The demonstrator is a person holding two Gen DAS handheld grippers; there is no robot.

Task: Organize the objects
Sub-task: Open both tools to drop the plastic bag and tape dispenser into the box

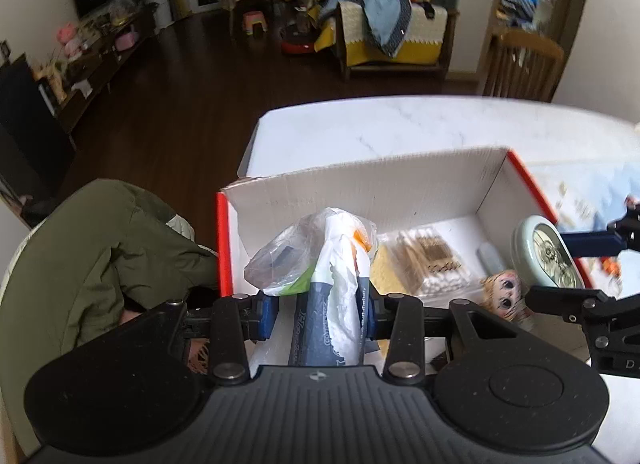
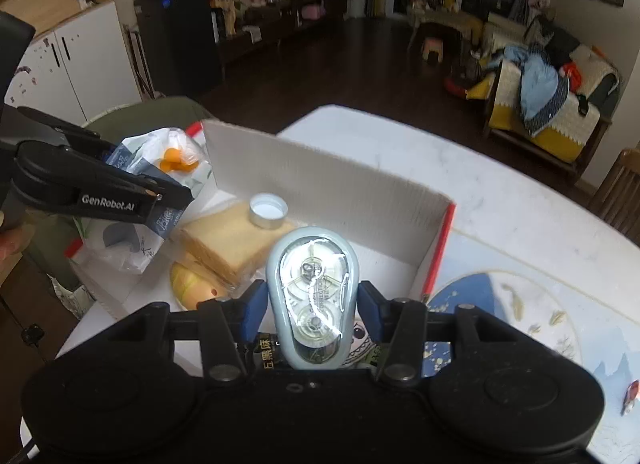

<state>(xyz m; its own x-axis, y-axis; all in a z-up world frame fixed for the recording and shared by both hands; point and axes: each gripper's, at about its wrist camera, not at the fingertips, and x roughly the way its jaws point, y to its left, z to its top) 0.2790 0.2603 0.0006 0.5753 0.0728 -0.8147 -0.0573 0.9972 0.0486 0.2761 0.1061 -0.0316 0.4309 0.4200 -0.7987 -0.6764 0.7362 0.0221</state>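
Two hand-held grippers, both loaded | left wrist: left hand-held gripper [image 1: 320, 314] clamped on plastic bag [image 1: 320, 260], over open box [image 1: 372, 188] on worktop [image 1: 360, 128] | right wrist: right hand-held gripper [image 2: 310, 310] clamped on correction tape [image 2: 314, 296] at box's near edge.

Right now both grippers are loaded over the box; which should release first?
Probably right. The right gripper holds the correction tape above bare floor of the box. The left gripper holds the plastic bag at the box's crowded left end.
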